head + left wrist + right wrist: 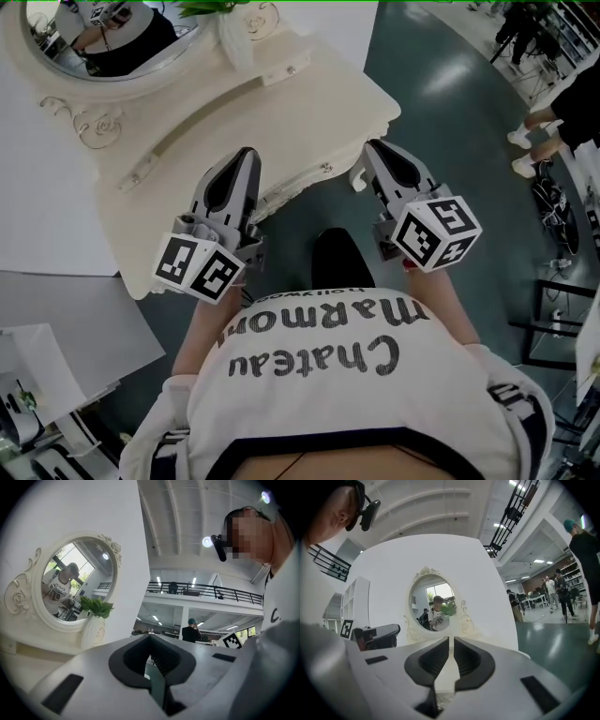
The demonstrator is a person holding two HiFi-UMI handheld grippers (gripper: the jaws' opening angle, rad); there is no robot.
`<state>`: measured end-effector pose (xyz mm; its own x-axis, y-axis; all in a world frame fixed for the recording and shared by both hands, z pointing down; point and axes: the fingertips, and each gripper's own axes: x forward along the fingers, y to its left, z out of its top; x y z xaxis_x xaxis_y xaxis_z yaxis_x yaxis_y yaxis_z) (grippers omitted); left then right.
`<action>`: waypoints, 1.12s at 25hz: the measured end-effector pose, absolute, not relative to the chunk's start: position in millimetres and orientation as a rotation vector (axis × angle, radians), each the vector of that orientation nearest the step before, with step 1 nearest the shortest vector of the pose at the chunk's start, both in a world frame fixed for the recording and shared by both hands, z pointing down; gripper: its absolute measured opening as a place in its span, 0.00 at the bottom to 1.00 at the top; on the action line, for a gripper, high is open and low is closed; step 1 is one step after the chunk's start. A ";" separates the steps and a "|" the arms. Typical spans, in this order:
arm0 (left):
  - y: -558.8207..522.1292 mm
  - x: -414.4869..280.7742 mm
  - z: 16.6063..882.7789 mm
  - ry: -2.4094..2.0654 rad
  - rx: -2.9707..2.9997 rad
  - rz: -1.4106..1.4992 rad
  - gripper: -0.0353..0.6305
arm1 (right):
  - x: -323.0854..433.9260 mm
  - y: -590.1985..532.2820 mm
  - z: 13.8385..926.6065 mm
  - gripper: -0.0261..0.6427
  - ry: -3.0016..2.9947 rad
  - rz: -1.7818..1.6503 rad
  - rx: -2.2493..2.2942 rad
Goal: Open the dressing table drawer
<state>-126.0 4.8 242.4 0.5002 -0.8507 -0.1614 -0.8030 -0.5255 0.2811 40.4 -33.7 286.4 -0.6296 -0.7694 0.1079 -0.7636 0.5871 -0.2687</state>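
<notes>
Teal workshop floor [450, 103] surrounds a cream, carved wooden dressing table [309, 112] in the head view. Its drawer front [286, 192], with a small knob [326, 169], faces the person and looks closed. Both tools hover just before it, probably lining up on that knob. In the left gripper [150, 638] view, the 2 jaws sit nearly together, empty, tilted up past the oval framed mirror [75, 581]. In the right gripper [451, 641] view, only a thin slit shows, nothing in it, with the table beyond.
</notes>
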 end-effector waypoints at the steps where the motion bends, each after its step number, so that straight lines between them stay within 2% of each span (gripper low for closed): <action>1: -6.3 -125.4 242.9 -1.442 2.568 -0.424 0.09 | 39.8 -47.6 287.7 0.11 2.787 -0.456 -1.326; 11: -117.5 -135.2 218.8 -1.702 2.495 -0.584 0.09 | 20.1 -185.4 290.1 0.11 2.949 -0.446 -0.999; 20: -172.4 -145.7 232.3 -1.791 2.397 -0.558 0.09 | 5.0 -274.6 297.5 0.11 2.966 -0.441 -0.888; 28: -187.5 -168.3 257.9 -1.884 2.304 -0.497 0.09 | -21.4 -317.5 342.2 0.11 3.048 -0.505 -0.863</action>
